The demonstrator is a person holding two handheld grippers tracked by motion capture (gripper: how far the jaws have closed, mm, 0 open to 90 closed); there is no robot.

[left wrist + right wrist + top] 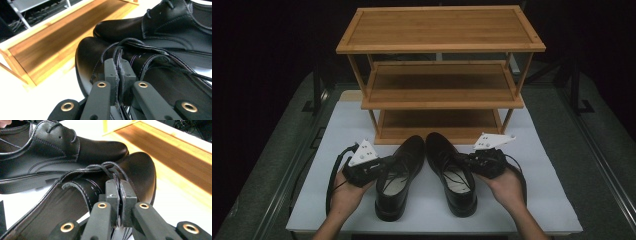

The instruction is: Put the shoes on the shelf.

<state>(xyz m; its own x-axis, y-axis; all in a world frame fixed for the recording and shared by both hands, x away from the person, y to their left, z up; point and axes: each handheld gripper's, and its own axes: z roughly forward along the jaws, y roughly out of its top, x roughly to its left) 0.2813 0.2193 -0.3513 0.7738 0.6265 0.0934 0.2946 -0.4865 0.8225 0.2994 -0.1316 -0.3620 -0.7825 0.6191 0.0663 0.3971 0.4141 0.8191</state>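
A three-tier wooden shoe rack [440,75] stands at the far side of the white surface [557,200], its shelves bare, with dark grey floor [607,165] around the surface.

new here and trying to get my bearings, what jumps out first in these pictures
A pair of black shoes, the left shoe and the right shoe, sits side by side on the white table. The left claw and right claw each pinch a shoe's upper edge. Behind stands a wooden rack.
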